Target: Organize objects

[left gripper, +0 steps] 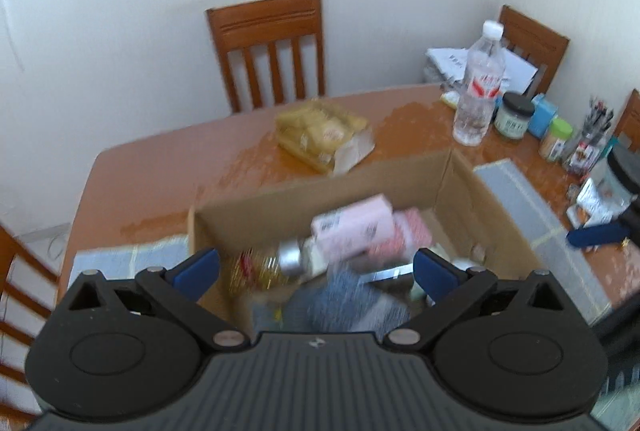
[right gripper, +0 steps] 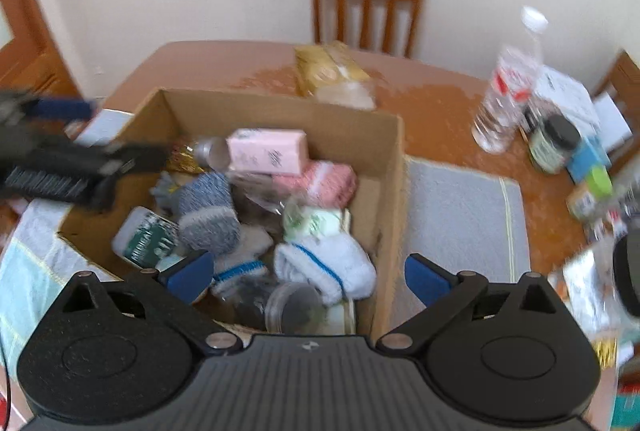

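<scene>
— Where's the stuff from where you stand?

— Nearly all of it sits in the cardboard box (right gripper: 280,119), and both claws hang over the near rim of that box. The right gripper (right gripper: 306,281) has its 2 blue fingers spread wide, nothing between them. The left gripper (left gripper: 316,271) is the same: fingers apart, empty.

— Which one is closer to something worth taking?

— The right one, I'd say. Just beyond its fingers, against the box's right wall, lies a white rolled cloth with a blue stripe (right gripper: 324,267). Its long axis runs roughly along that wall, so the fingers would close across its short side.

— And the pink carton?

— The pink box (right gripper: 268,151) lies toward the far wall of the cardboard box, long side across, resting on other things. The left claw faces it, though that view is smeared, so I may be misjudging how far in it sits.

— Room to work?

— Tight inside: the grey-blue roll (right gripper: 204,215) and a clear lid (right gripper: 294,307) crowd the white cloth. Outside the box, the grey mat (right gripper: 460,215) to its right is bare, and the yellow packet (right gripper: 328,71) lies beyond its far wall. The water bottle (right gripper: 508,87) stands further right.
</scene>
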Motion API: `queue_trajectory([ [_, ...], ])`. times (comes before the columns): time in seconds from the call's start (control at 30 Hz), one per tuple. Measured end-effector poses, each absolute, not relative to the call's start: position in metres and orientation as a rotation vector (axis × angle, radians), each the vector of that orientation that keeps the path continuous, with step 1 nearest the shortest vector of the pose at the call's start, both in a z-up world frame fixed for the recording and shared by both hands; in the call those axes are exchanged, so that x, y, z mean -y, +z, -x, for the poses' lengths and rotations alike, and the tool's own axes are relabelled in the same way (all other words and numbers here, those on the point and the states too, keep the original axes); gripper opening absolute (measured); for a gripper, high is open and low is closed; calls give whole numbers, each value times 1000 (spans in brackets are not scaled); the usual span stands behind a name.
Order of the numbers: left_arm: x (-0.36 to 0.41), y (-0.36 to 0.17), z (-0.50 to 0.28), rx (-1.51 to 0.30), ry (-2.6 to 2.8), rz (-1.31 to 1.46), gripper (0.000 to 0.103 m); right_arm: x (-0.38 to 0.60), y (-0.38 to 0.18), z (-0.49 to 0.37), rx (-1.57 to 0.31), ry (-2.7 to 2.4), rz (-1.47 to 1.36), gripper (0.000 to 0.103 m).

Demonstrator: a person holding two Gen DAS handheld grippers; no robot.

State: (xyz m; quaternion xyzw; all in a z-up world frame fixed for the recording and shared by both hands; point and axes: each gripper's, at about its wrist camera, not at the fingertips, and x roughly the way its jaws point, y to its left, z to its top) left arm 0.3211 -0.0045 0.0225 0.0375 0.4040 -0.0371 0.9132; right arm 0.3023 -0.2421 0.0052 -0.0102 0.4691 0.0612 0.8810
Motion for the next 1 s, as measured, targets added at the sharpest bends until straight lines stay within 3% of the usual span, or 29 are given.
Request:
queue_trajectory([
  [0.37,1,-13,-257,-1012,85,18,102,244,-18,-272,-1086,-36,-141,103],
  [1.0,1,18,-229,-1054,115,50,102,223,23,-242,-1098,-60,-86,103],
])
